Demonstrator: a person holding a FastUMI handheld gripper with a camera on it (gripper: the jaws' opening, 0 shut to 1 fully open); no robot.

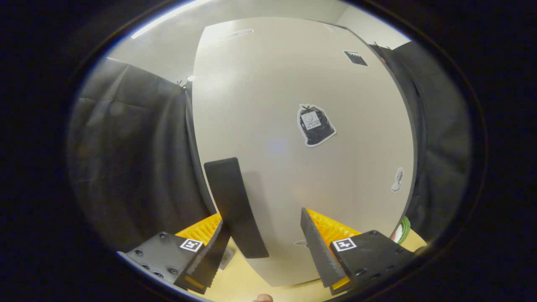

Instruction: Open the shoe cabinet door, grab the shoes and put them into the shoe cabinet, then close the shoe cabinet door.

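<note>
The shoe cabinet's pale door stands right in front of me, its face carrying a few stickers. A long black handle runs down the door near its left edge. My gripper is open and very close to the door. The handle lies between the fingers, hard by the left finger, while the right finger stands well apart from it. Whether the left finger touches the handle I cannot tell.
Black cloth walls hang on both sides of the cabinet. A light wooden surface runs under the door. A green and white object peeks out past the door's lower right corner. A person's fingertip shows below the fingers.
</note>
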